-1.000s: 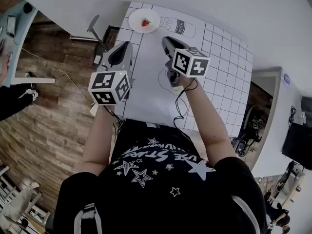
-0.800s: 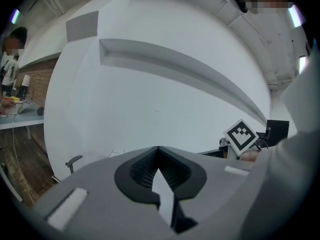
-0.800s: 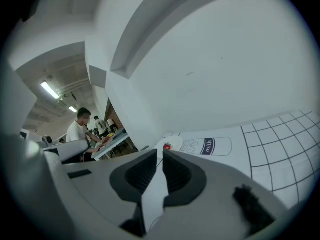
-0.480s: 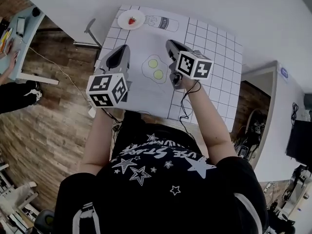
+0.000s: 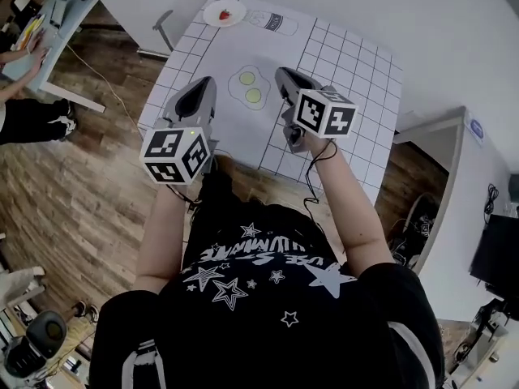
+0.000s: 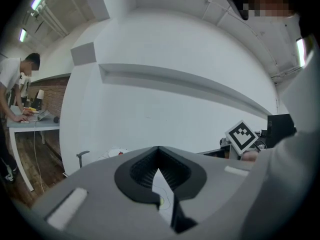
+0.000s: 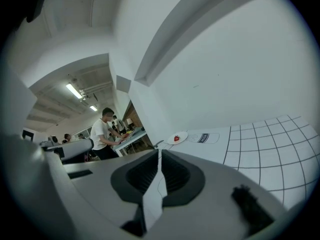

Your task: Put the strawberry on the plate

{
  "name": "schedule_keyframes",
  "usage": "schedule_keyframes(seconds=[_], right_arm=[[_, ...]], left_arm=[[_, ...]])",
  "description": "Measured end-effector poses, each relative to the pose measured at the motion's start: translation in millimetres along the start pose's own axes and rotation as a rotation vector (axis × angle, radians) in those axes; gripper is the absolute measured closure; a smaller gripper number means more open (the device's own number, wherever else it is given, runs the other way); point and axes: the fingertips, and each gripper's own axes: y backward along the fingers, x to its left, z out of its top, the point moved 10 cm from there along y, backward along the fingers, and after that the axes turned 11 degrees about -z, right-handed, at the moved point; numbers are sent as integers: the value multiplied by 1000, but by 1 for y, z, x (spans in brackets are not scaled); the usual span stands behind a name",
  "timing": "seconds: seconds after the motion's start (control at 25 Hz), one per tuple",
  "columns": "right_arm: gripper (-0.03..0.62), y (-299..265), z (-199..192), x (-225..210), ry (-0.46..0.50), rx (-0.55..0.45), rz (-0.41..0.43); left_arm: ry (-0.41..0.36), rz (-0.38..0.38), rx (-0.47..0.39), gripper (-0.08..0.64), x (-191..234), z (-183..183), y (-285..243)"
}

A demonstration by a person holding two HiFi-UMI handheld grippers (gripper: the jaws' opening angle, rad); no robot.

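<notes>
White gridded worktop [image 5: 349, 63] fills the head view, seen steeply from above over a person in a black star-printed shirt [image 5: 259, 298]. The strawberry [image 5: 225, 14] sits on a small white plate [image 5: 214, 14] at the worktop's far left corner, just beside a printed milk bottle drawing [image 5: 274, 23]. A printed fried-egg drawing [image 5: 248, 87] lies mid-worktop, between the two tools. The left tool [image 5: 204, 83] and the right tool [image 5: 284, 74] hover over the worktop, well apart from the plate. In the left gripper view, the left tool [image 6: 158, 149] has its jaws together with nothing in them; the plate [image 6: 112, 152] and strawberry [image 6: 120, 153] show small at the far edge. In the right gripper view, the right tool [image 7: 159, 151] is closing, jaws almost together and empty. The plate [image 7: 182, 135] with the strawberry [image 7: 176, 138] lies far ahead at the far edge, and a person in a white shirt [image 7: 102, 131] stands in the background.
</notes>
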Motion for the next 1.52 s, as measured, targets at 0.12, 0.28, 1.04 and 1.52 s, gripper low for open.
schedule_keyframes(seconds=[0.12, 0.28, 1.04, 1.52], right_arm=[[563, 12, -13, 1, -2, 17, 29], [563, 22, -32, 1, -14, 15, 41], [563, 137, -80, 86, 55, 16, 41], [571, 269, -108, 124, 104, -39, 21]], left_arm=[[-14, 20, 18, 551, -21, -8, 16], [-35, 34, 55, 551, -38, -16, 37], [52, 97, -53, 552, -98, -45, 182], [4, 20, -98, 551, -186, -53, 262]])
